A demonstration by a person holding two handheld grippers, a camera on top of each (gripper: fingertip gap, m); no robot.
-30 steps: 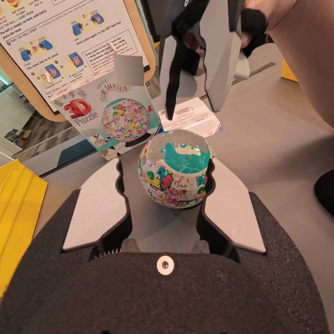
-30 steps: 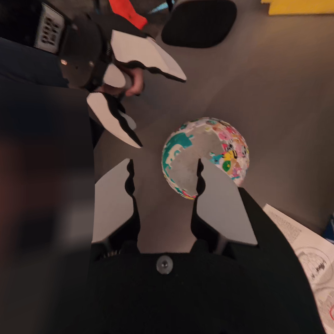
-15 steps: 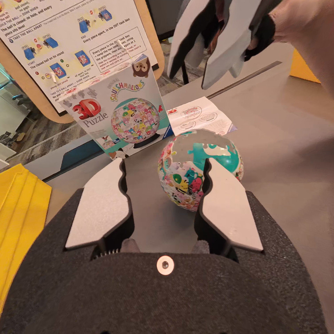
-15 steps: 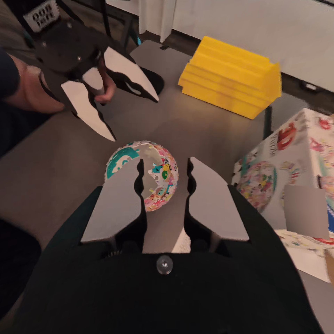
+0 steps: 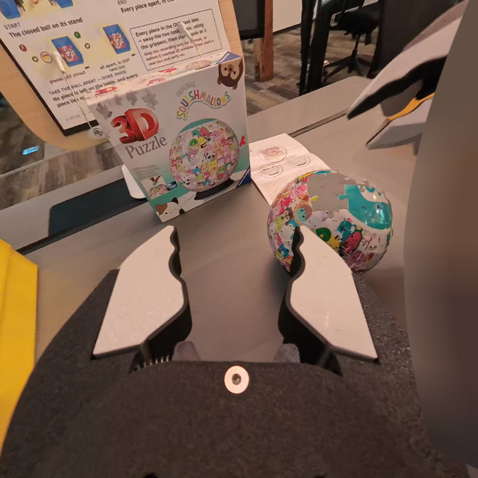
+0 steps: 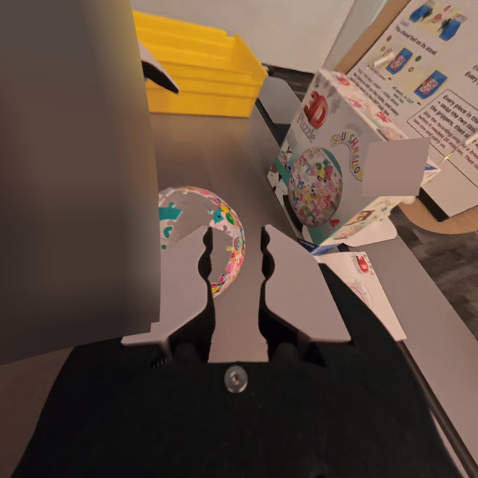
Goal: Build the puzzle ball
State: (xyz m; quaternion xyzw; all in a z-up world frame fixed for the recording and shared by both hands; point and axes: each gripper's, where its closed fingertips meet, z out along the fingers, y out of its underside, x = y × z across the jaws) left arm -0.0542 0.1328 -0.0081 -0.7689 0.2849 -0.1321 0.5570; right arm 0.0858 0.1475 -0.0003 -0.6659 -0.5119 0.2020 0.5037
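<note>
The puzzle ball is partly built, colourful with a teal patch and a large gap at its top showing the grey inside. It sits on the grey table. My left gripper is open and empty, low over the table, with the ball just past its right fingertip. My right gripper is open with a narrower gap and empty, above and to the side of the ball. It also shows in the left wrist view at the upper right, partly behind a blur patch.
The puzzle's box stands behind the ball, with a folded leaflet beside it and an instruction board behind. Yellow bins are stacked at the table's far side; one yellow edge is at my left.
The left gripper has shifted left, so the ball now lies off its right finger instead of between the fingers. The right gripper has lifted away from over the ball and swung round, jaws slightly narrower.
</note>
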